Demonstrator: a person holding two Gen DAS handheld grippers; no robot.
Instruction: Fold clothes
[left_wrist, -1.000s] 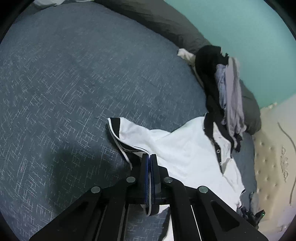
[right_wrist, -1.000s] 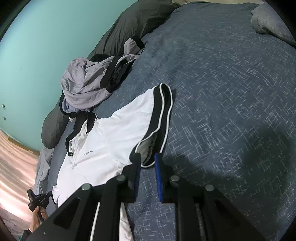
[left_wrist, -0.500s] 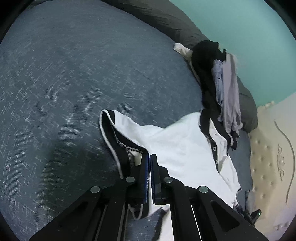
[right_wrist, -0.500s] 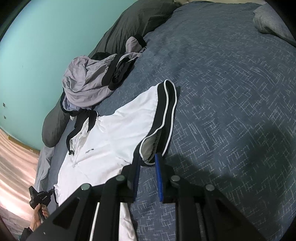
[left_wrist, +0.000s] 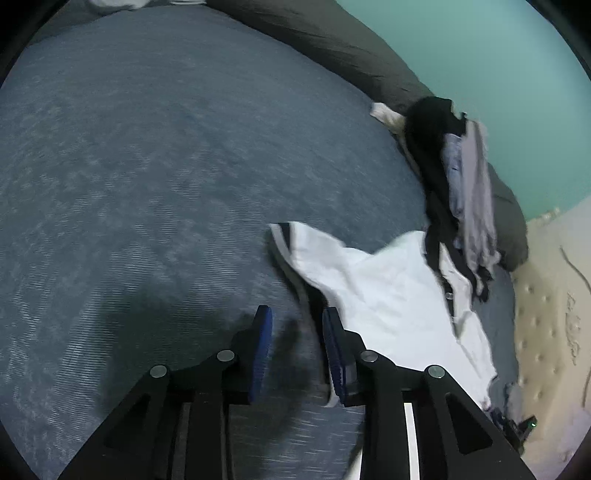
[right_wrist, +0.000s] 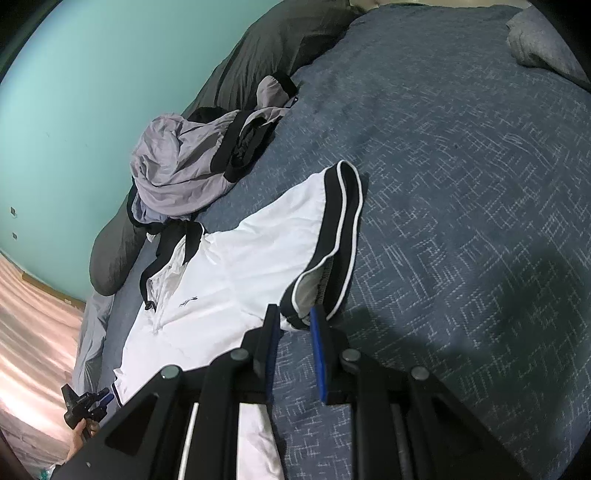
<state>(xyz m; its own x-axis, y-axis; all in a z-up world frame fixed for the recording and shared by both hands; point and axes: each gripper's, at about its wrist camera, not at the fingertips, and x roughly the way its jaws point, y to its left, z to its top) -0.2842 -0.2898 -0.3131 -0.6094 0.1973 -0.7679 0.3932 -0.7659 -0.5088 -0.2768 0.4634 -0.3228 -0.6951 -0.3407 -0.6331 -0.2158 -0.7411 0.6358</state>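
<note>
The left gripper (left_wrist: 297, 347) is seen with its blue-padded jaws parted and nothing between them, over the bed (left_wrist: 166, 166) just beside the shirt (left_wrist: 388, 295). The right gripper (right_wrist: 293, 343) is likewise held apart and empty, its tips close to the sleeve (right_wrist: 332, 236), though contact cannot be made out. The shirt, white with a black collar and black-banded cuffs edged in white, is spread across the blue woven cover, sleeves laid outward; its collar end is overlapped by a pile (right_wrist: 184, 166) of grey and black garments against the dark bolster (right_wrist: 258, 48). The fabric is judged thin, light and limp: it will sag and crease freely and may slide on the cover. The doubled cuff band or a shoulder seam would offer the firmest pinch.
</note>
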